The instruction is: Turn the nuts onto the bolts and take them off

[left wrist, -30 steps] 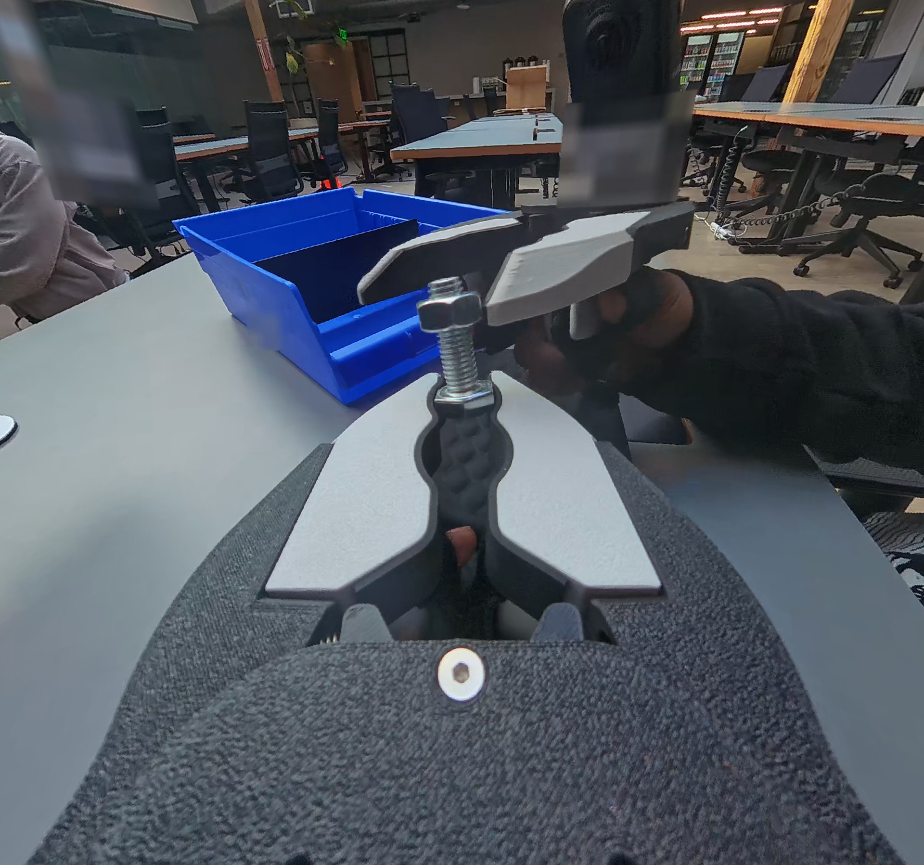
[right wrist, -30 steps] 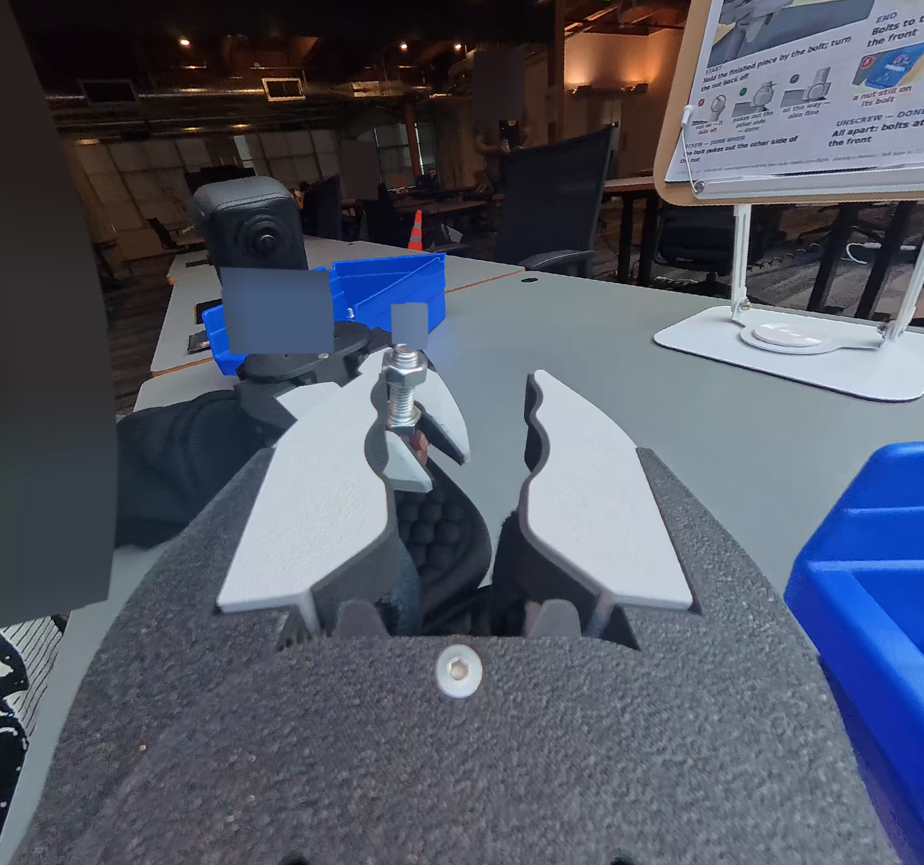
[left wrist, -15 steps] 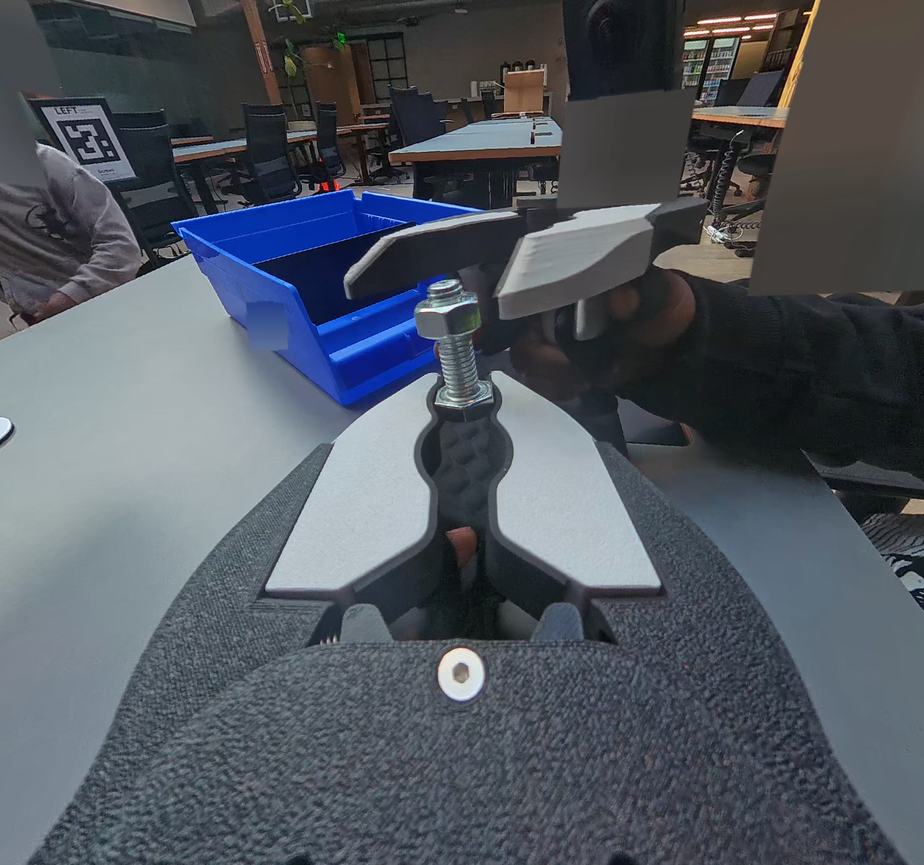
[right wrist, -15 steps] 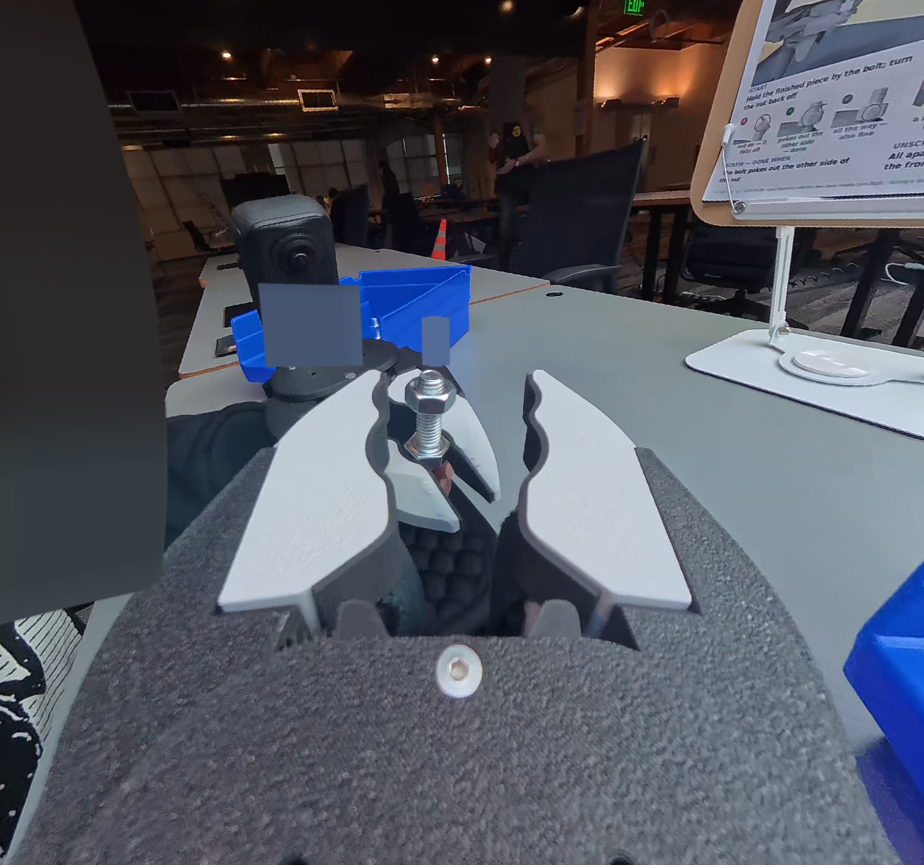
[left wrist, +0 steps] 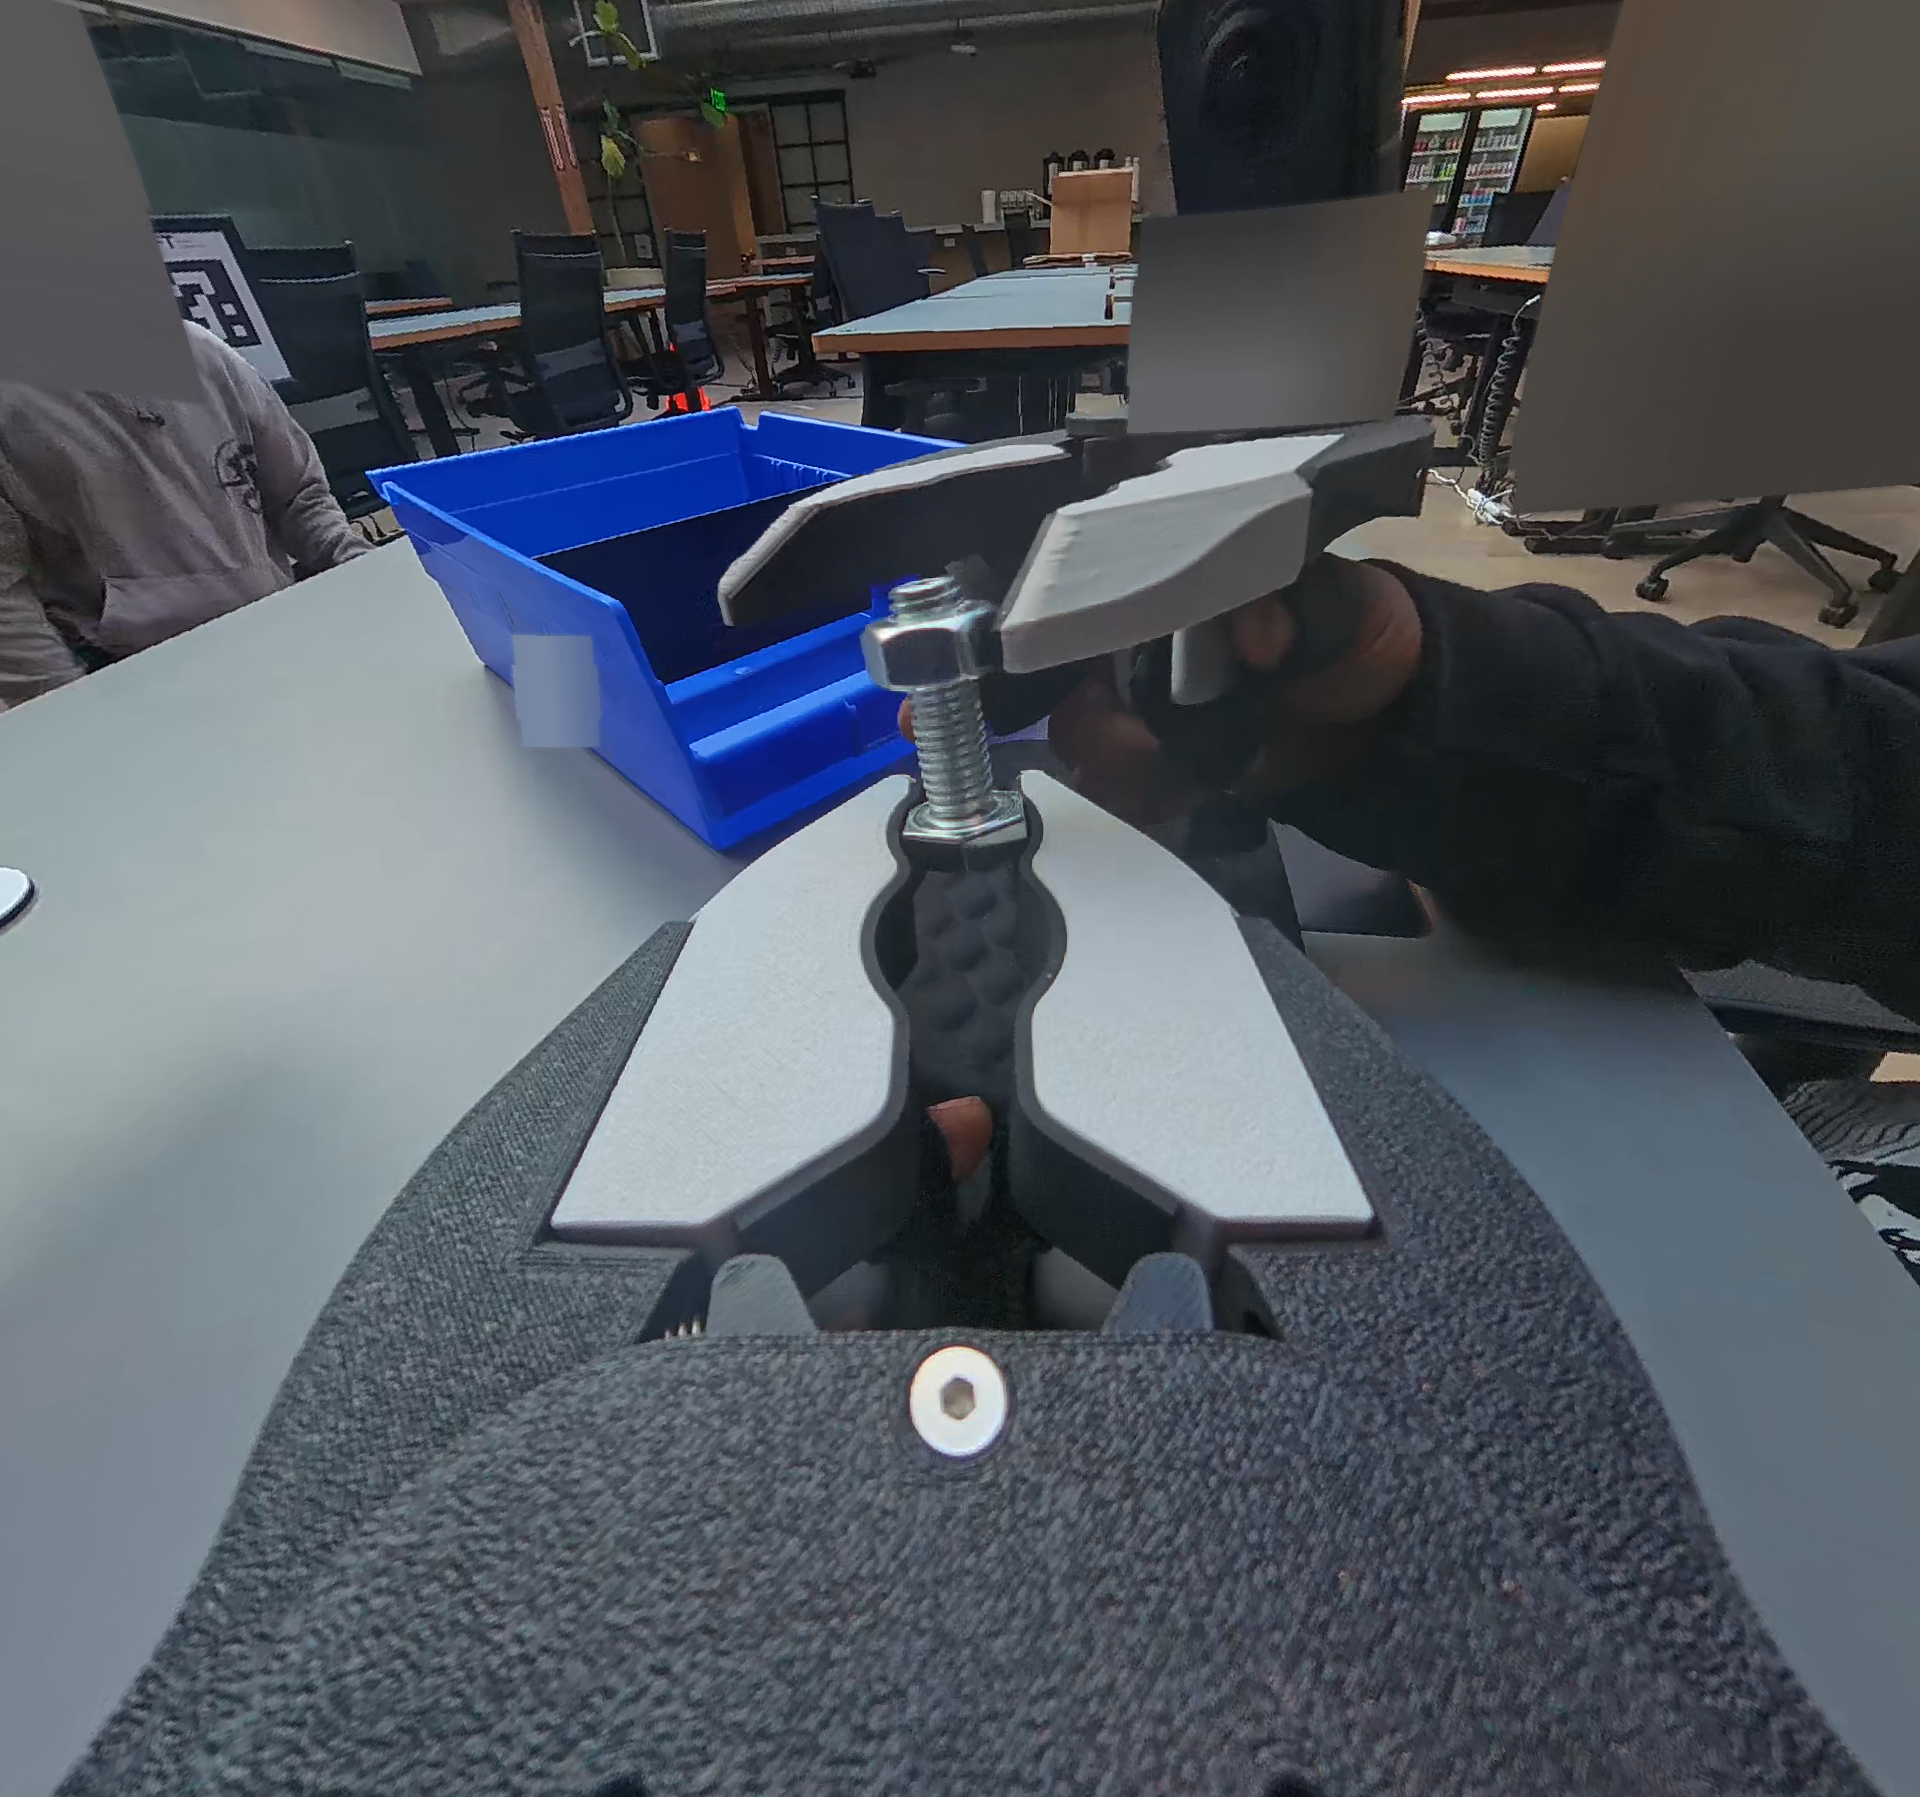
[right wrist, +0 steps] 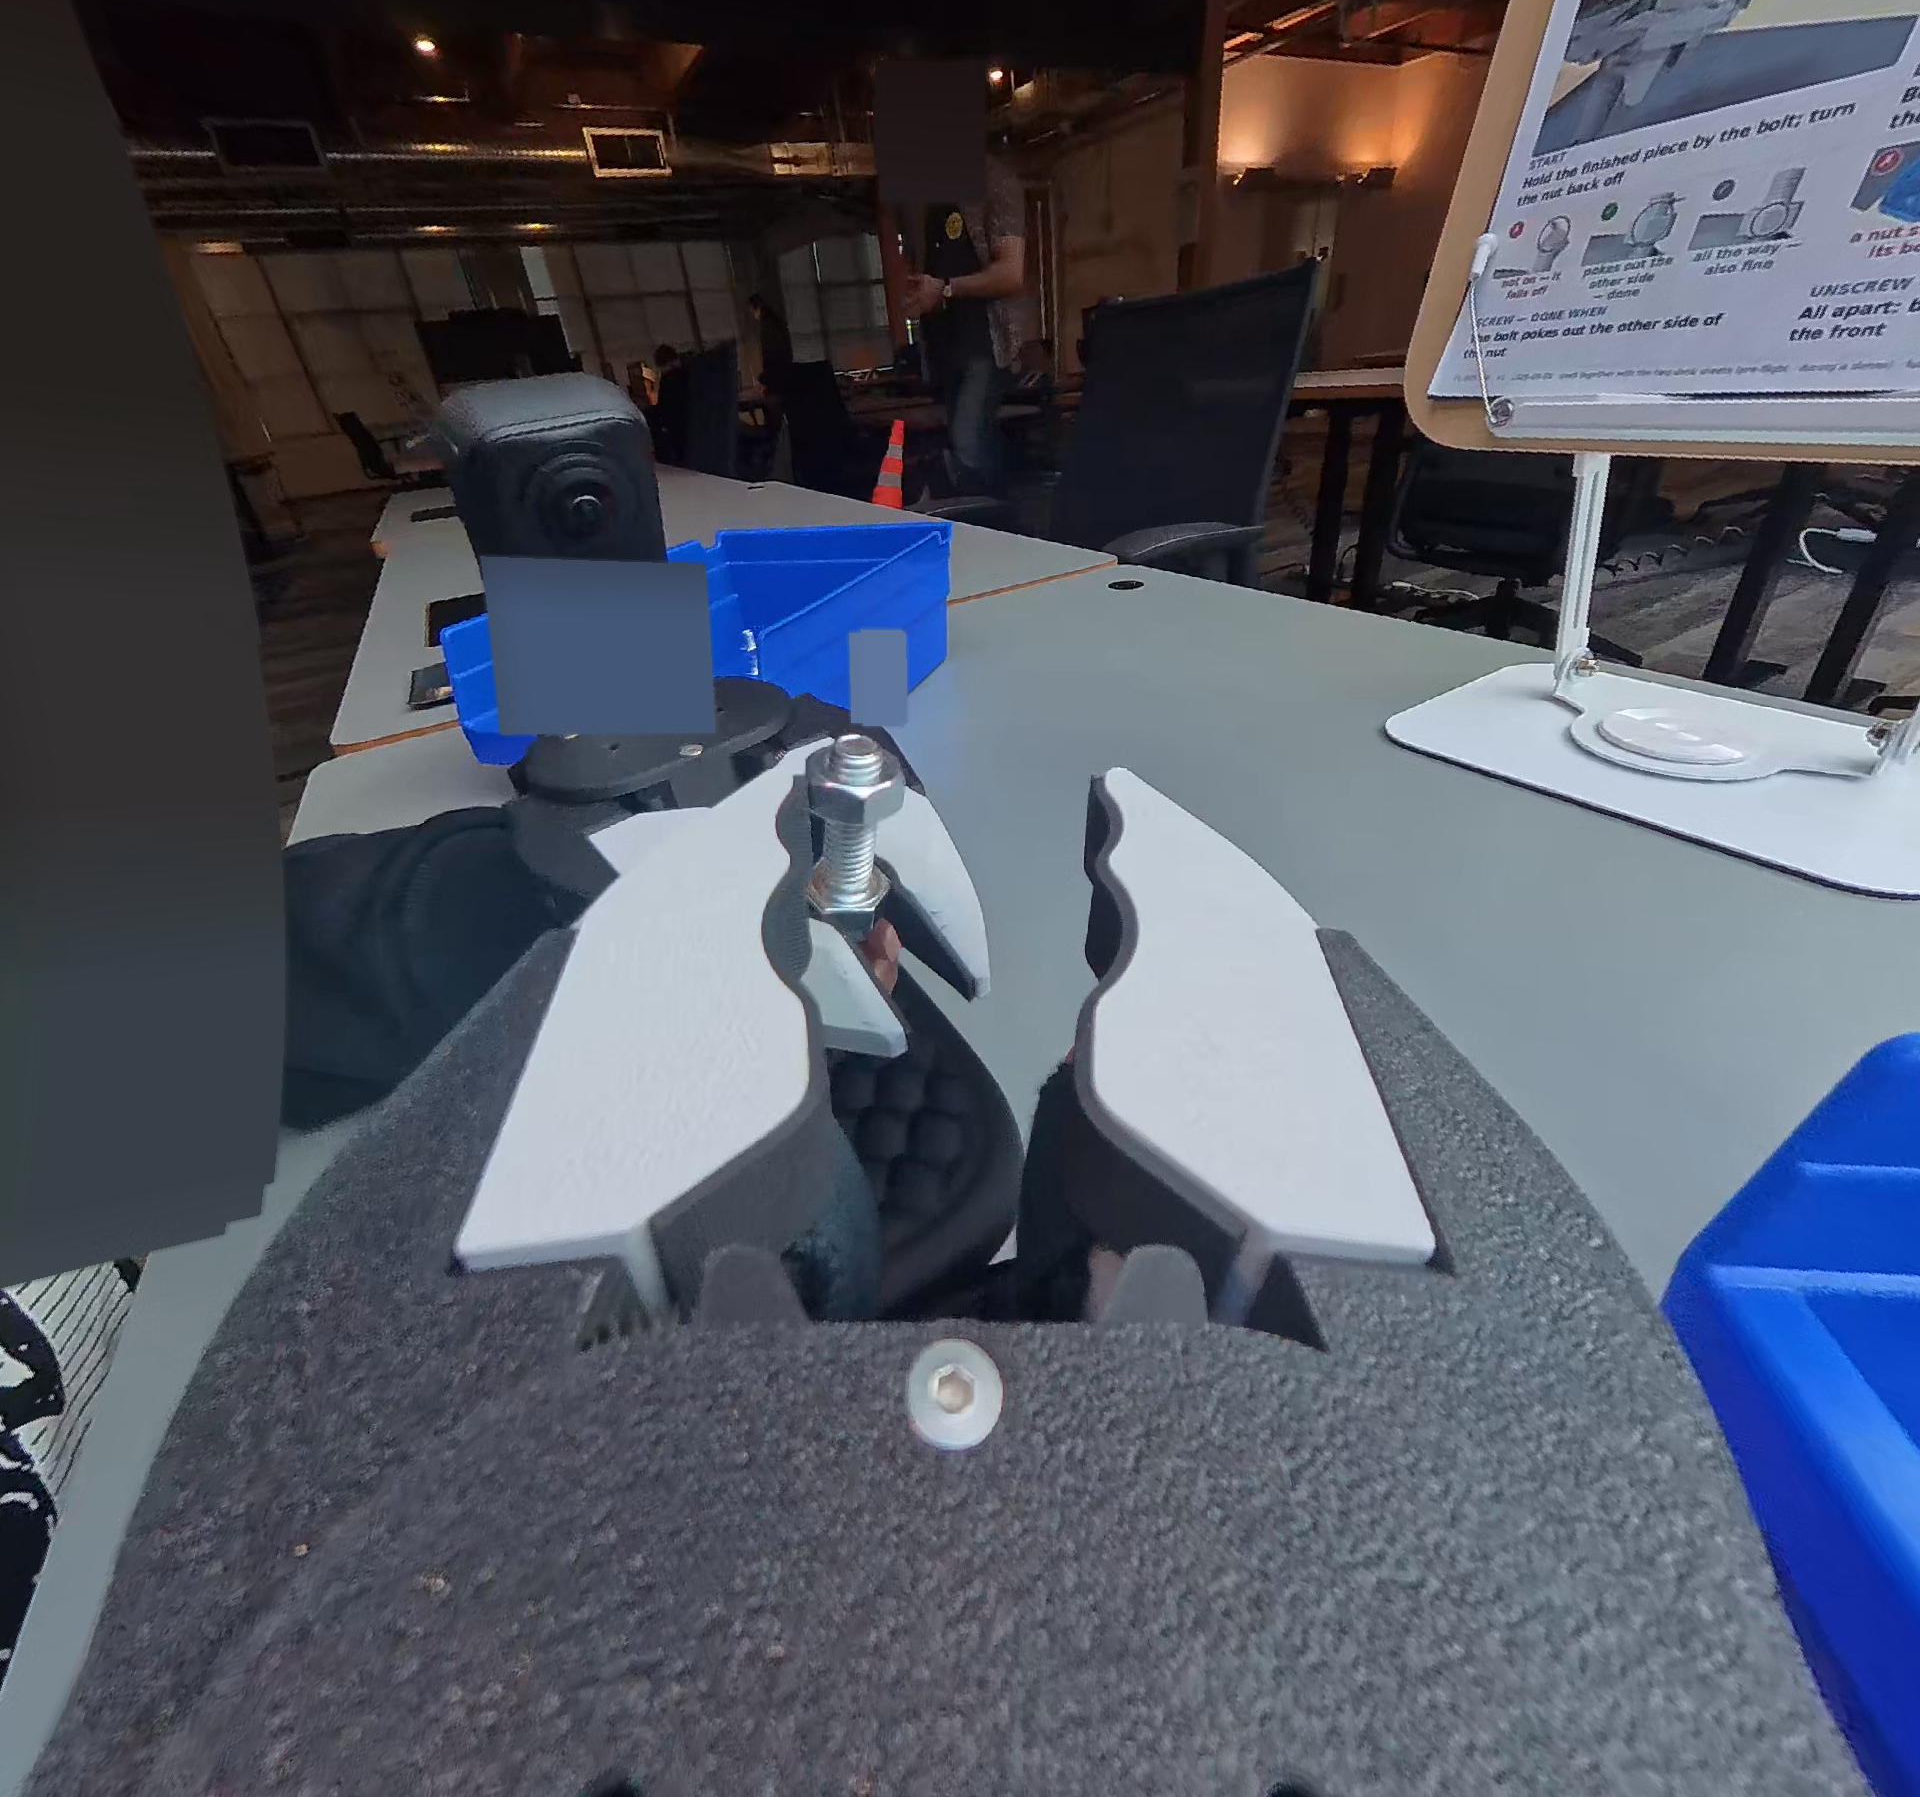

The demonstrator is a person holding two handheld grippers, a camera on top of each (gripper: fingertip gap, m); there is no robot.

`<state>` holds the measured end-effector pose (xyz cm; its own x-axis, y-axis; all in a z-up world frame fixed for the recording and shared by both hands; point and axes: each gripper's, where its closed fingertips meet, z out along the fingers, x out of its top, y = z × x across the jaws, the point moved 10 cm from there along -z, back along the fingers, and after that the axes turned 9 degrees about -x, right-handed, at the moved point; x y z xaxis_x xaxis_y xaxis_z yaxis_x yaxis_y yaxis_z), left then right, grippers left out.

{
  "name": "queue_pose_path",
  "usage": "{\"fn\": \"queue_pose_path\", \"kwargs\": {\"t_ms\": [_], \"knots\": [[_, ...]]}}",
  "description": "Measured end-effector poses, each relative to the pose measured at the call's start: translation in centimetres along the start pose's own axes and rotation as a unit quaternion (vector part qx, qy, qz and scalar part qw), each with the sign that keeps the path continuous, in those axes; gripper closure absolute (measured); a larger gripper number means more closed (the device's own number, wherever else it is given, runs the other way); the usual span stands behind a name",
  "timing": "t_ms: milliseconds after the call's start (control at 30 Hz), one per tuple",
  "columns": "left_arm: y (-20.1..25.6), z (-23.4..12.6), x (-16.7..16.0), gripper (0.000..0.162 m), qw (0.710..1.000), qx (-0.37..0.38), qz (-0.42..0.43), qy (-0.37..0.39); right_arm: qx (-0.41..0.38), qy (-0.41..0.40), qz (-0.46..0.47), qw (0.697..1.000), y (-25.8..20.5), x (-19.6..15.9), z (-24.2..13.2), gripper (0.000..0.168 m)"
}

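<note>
My left gripper (left wrist: pixel 961 817) is shut on the head of a steel bolt (left wrist: pixel 951 750), which stands upright. A hex nut (left wrist: pixel 928 646) sits near the top of the thread. My right gripper (left wrist: pixel 868 617) comes in from the right, open, with one finger on either side of the nut. In the right wrist view the nut (right wrist: pixel 854 797) lies close to the left finger of the open right gripper (right wrist: pixel 951 791). The bolt (right wrist: pixel 852 864) rises from the left gripper (right wrist: pixel 878 926).
A blue bin (left wrist: pixel 582 584) stands on the grey table (left wrist: pixel 260 864) behind the bolt; it also shows in the right wrist view (right wrist: pixel 831 594). A second blue bin (right wrist: pixel 1818 1280) is at the near right. A white stand (right wrist: pixel 1662 760) holds an instruction sheet. A seated person (left wrist: pixel 156 500) is far left. One gripper's finger ends stand about 4 cm off the other's.
My right gripper has shifted slightly around the nut and stays open. My left gripper keeps the bolt upright in the same place.
</note>
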<state>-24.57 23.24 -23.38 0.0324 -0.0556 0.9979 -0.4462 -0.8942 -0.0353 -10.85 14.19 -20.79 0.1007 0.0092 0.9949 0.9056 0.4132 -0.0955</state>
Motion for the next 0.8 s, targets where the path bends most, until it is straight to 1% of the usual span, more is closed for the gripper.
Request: {"fn": "queue_pose_path", "kwargs": {"t_ms": [167, 267, 400, 500, 667, 800], "knots": [[0.0, -0.1, 0.0, 0.148, 1.0, 0.001, -0.002, 0.002, -0.024, 0.004, -0.001, 1.0, 0.9, -0.1, -1.1, 0.124], [0.0, 0.0, 0.0, 0.148, 1.0, 0.001, 0.0, 0.002, -0.015, 0.015, 0.013, 1.0, 0.9, 0.0, -1.4, 0.122], [0.0, 0.0, 0.0, 0.148, 1.0, 0.002, -0.001, -0.002, 0.005, 0.016, 0.011, 1.0, 0.1, 0.2, -0.5, 0.114], [0.1, 0.1, 0.0, 0.148, 1.0, 0.001, 0.003, -0.006, 0.007, 0.012, 0.008, 1.0, -0.5, 0.2, 0.8, 0.11], [0.1, 0.1, 0.0, 0.148, 1.0, 0.001, 0.005, -0.007, 0.004, 0.001, 0.007, 1.0, -0.9, -0.2, 2.1, 0.111], [0.1, 0.1, 0.0, 0.148, 1.0, 0.0, 0.006, -0.004, -0.008, 0.003, 0.009, 1.0, -0.5, -0.2, 1.4, 0.112]]}}
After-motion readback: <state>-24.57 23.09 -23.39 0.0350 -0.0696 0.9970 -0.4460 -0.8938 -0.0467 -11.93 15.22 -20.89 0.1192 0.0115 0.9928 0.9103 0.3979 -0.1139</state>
